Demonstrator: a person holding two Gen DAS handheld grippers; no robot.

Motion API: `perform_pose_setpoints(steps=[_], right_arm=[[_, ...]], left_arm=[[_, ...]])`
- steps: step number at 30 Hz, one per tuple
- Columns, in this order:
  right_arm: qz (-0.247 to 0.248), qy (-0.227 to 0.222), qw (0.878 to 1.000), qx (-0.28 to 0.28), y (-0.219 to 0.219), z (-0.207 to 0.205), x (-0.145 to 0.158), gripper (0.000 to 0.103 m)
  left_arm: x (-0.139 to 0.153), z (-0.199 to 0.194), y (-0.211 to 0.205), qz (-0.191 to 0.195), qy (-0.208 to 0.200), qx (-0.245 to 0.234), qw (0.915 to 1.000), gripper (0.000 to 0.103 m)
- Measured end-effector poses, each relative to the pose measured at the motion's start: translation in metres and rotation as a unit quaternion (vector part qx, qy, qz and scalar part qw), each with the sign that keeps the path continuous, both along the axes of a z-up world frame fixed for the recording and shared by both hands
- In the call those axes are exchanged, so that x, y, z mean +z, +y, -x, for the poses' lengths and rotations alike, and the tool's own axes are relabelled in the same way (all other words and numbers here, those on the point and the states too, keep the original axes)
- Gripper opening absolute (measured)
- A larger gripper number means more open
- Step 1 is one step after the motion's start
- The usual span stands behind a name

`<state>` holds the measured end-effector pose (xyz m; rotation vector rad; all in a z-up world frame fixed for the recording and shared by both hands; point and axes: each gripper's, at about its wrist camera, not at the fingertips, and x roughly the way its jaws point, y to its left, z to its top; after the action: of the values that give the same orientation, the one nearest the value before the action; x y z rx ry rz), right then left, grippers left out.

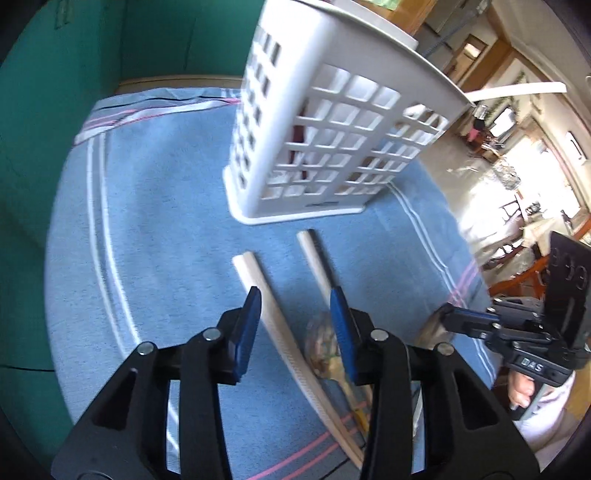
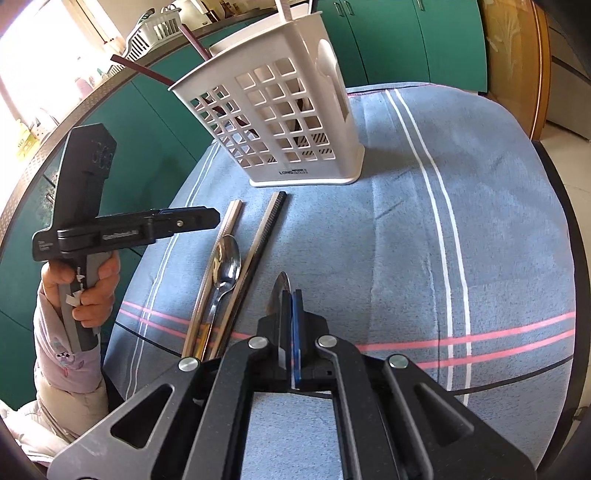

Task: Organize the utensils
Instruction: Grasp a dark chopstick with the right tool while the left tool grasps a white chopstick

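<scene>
A white slotted utensil holder (image 1: 325,133) stands on a blue towel (image 1: 155,206); it also shows in the right wrist view (image 2: 280,114) with dark red chopsticks (image 2: 147,72) in it. Two pale chopsticks (image 1: 280,325) and a metal spoon (image 2: 225,269) lie in front of it. My left gripper (image 1: 297,299) is open, just above the chopsticks. My right gripper (image 2: 290,295) is shut on a metal utensil (image 2: 279,295) whose rounded tip sticks out. The right gripper shows in the left wrist view (image 1: 458,317), the left gripper in the right wrist view (image 2: 216,218).
Green cabinet doors (image 2: 388,40) stand behind the table. The table edge (image 2: 561,177) curves away at right, with floor beyond. A white basket (image 2: 155,29) sits on the counter at back left.
</scene>
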<state>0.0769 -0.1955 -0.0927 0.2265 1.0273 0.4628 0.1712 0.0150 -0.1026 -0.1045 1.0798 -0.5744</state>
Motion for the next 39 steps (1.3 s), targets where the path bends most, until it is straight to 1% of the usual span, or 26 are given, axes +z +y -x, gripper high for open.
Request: perform_pose_setpoints(steps=[3,6,9,11,12,13,15,17,18,19,22,26,29,32,37,39], right_arm=[[0.000,0.002,1.000,-0.001,0.002,-0.001,-0.001,0.001],[-0.001,0.003,1.000,0.000,0.003,0.000,-0.002,0.001],[-0.001,0.003,1.000,-0.001,0.004,0.000,-0.002,0.001],[-0.001,0.003,1.000,-0.004,0.002,-0.001,-0.002,0.001],[-0.001,0.002,1.000,-0.005,0.002,-0.001,-0.002,0.001],[-0.002,0.002,1.000,-0.007,0.001,-0.001,-0.002,0.001],[-0.001,0.003,1.000,-0.009,0.001,-0.001,-0.002,0.001],[-0.001,0.004,1.000,-0.011,0.001,-0.001,-0.003,0.001],[-0.002,0.005,1.000,-0.012,0.000,-0.001,-0.004,0.001],[-0.002,0.006,1.000,-0.013,0.000,-0.001,-0.004,0.001],[-0.003,0.007,1.000,-0.015,-0.001,-0.001,-0.006,0.001],[-0.004,0.003,1.000,-0.022,-0.002,0.000,-0.004,0.001],[-0.001,-0.012,0.999,-0.033,-0.006,0.003,0.006,0.001],[0.012,-0.036,0.998,-0.042,-0.009,0.009,0.019,0.001],[0.044,-0.076,0.994,-0.058,-0.010,0.018,0.038,0.001],[0.070,-0.093,0.991,-0.064,-0.006,0.021,0.044,0.001]], left_arm=[[-0.004,0.001,-0.007,0.003,0.005,-0.019,0.9998,0.040],[-0.014,0.000,-0.014,-0.010,0.014,-0.019,0.9997,0.040],[-0.017,0.001,-0.017,-0.008,0.017,-0.021,0.9996,0.041],[-0.018,0.003,-0.020,-0.009,0.017,-0.020,0.9996,0.038],[-0.019,0.003,-0.023,-0.010,0.017,-0.019,0.9996,0.036],[-0.020,0.003,-0.024,-0.010,0.017,-0.019,0.9996,0.032],[-0.022,0.003,-0.027,-0.006,0.021,-0.020,0.9995,0.028],[-0.022,0.004,-0.028,-0.002,0.023,-0.023,0.9995,0.021],[-0.022,0.004,-0.029,0.002,0.024,-0.026,0.9994,0.015],[-0.021,0.005,-0.027,0.001,0.022,-0.027,0.9994,0.012],[-0.019,0.008,-0.030,0.000,0.017,-0.022,0.9996,0.006],[-0.011,0.009,-0.023,0.005,0.009,-0.008,0.9999,0.002],[0.001,0.012,-0.017,-0.001,-0.006,0.003,1.0000,0.001],[0.021,0.022,-0.019,-0.012,-0.043,0.012,0.9989,0.001],[0.052,0.041,-0.021,-0.034,-0.112,0.041,0.9922,0.001],[0.060,0.043,-0.016,-0.041,-0.127,0.054,0.9896,0.001]])
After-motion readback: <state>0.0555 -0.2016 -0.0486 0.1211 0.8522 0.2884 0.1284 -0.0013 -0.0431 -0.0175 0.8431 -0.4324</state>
